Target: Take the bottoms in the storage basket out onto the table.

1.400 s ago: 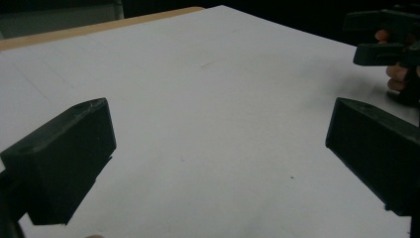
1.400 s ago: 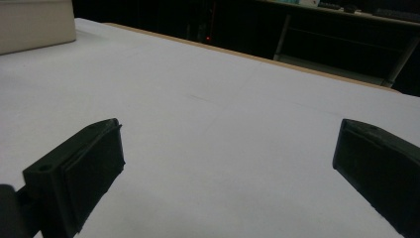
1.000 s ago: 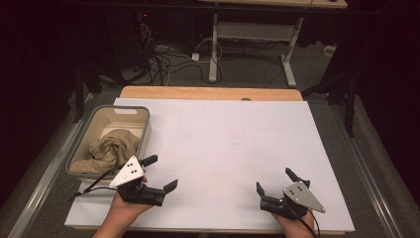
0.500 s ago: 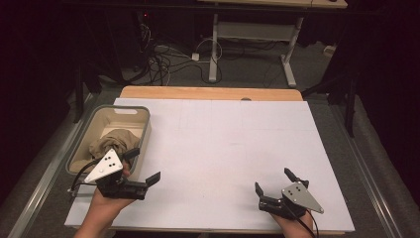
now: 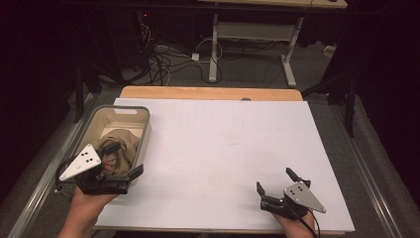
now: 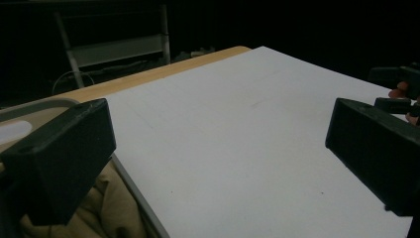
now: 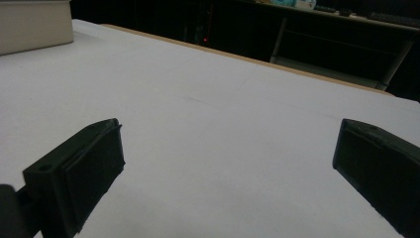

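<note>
I have the left tongs [image 5: 123,159] over the near end of the grey plastic bin [image 5: 89,130] that sits at the left edge of the table [image 5: 223,144]. The jaws stand wide apart and grip nothing; one jaw hangs over the tan cloth [image 5: 121,144] inside the bin, the other sits out past the bin's right rim, above the white tabletop. In the left gripper view I see that rim [image 6: 136,196] running between my two jaws, with the cloth [image 6: 106,208] bunched below the left one.

The cloth is a soft, crumpled heap of khaki-tan fabric, folded over itself in loose rolls, filling the near half of the bin and rising about to its rim. The bin's far end shows its pale inner wall and a handle slot. I cannot tell whether the jaw touches the fabric or only hovers above it.

My right tongs [image 5: 275,181] rest low near the front right corner of the table, well apart from the bin, jaws spread wide and empty. In the right gripper view a corner of the bin [image 7: 34,25] shows far off at top left.
</note>
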`<action>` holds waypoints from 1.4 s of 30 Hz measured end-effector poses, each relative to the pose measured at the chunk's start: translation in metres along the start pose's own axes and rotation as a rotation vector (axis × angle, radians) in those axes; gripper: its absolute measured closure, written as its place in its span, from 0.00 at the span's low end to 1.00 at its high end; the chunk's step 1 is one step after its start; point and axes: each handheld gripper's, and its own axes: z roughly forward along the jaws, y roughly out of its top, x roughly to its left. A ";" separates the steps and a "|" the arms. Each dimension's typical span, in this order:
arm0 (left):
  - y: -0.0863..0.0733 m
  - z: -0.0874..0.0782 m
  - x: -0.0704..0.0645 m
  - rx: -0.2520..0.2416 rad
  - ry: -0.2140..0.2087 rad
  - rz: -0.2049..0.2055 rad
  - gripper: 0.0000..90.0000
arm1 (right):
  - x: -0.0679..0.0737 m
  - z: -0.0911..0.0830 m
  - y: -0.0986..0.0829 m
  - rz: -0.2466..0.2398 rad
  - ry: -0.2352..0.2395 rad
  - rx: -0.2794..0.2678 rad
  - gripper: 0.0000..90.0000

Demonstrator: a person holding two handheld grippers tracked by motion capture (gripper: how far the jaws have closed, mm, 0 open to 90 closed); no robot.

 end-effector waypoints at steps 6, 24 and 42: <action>0.004 -0.012 0.007 -0.015 0.028 -0.007 0.00 | -0.002 0.000 0.001 -0.002 0.000 -0.002 0.00; 0.011 -0.047 0.030 -0.036 0.150 -0.018 0.00 | -0.003 -0.002 0.001 -0.005 -0.001 0.001 0.01; -0.003 -0.061 0.063 -0.038 0.214 -0.107 0.00 | -0.006 -0.002 0.000 -0.003 -0.005 0.001 0.00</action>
